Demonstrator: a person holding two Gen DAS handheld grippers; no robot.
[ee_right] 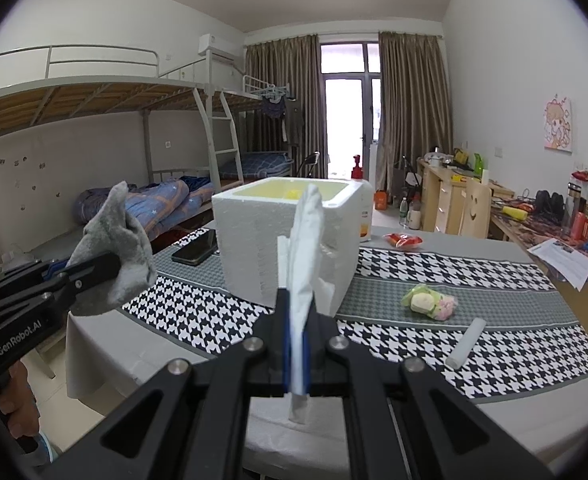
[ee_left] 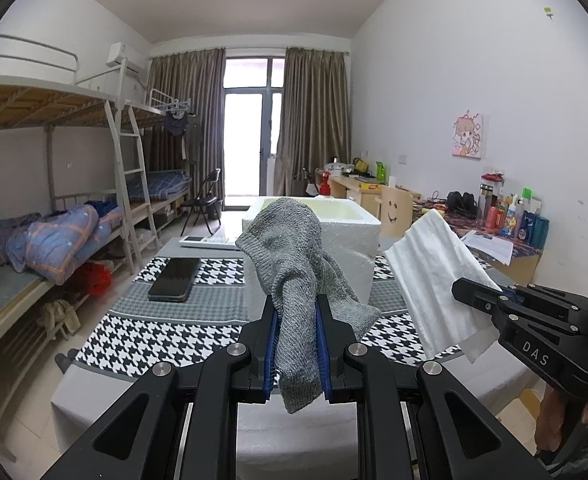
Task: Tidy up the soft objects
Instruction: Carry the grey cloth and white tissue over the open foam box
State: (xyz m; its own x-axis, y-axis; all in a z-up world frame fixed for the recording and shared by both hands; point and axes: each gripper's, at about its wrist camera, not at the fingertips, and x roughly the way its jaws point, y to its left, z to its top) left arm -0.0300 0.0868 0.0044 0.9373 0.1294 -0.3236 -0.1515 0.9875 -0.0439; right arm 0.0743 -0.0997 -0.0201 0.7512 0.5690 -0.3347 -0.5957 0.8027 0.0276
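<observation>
Left claw (ee_left: 295,322) clamped on sock (ee_left: 294,264), right claw (ee_right: 295,320) clamped on towel (ee_right: 303,248), both before box (ee_right: 286,240). Risk: limp ends snag box rim, spill outside.

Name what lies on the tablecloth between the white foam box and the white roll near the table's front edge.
A small clear bag of pastel soft pieces lies between the foam box and the white roll, seen in the right wrist view.

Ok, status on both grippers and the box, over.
Left gripper shut on grey sock. Right gripper shut on white cloth. Foam box ahead, open, unobstructed.
</observation>
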